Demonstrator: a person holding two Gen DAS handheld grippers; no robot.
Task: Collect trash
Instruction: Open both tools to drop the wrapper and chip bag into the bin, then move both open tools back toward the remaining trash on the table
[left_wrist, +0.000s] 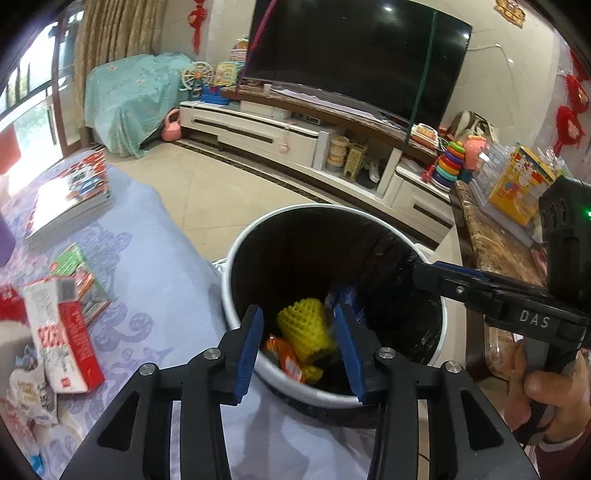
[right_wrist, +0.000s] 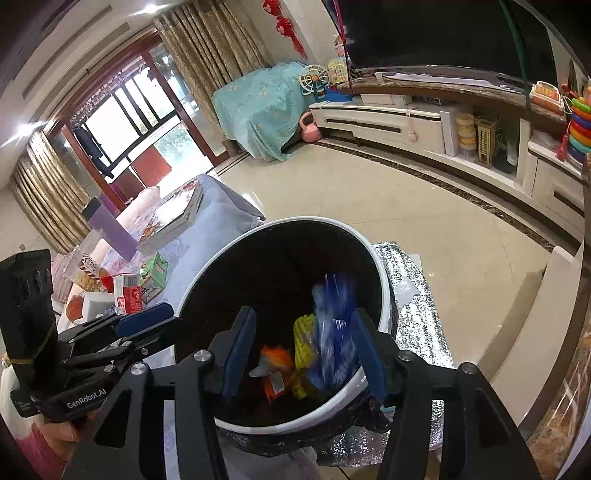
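Note:
A white-rimmed bin with a black liner (left_wrist: 236, 258) (right_wrist: 380, 266) stands beside the table. Inside lie a yellow foam net (left_wrist: 304, 328) (right_wrist: 303, 332), orange wrappers (left_wrist: 284, 354) (right_wrist: 275, 356) and a blue wrapper (left_wrist: 347, 295). In the right wrist view the blue wrapper (right_wrist: 334, 325) is blurred, in the air inside the bin, touching neither finger. My left gripper (left_wrist: 299, 347) is open and empty above the bin's near rim. My right gripper (right_wrist: 303, 350) is open above the bin; it also shows in the left wrist view (left_wrist: 443, 275), reaching in from the right.
The table with a lilac cloth (left_wrist: 155, 258) holds books (left_wrist: 70, 199), a red and white box (left_wrist: 62, 332), crumpled wrappers (left_wrist: 29, 391) and a purple bottle (right_wrist: 109, 227). A marble-topped counter (left_wrist: 491, 240) is to the right. A TV cabinet (left_wrist: 280, 136) stands across the tiled floor.

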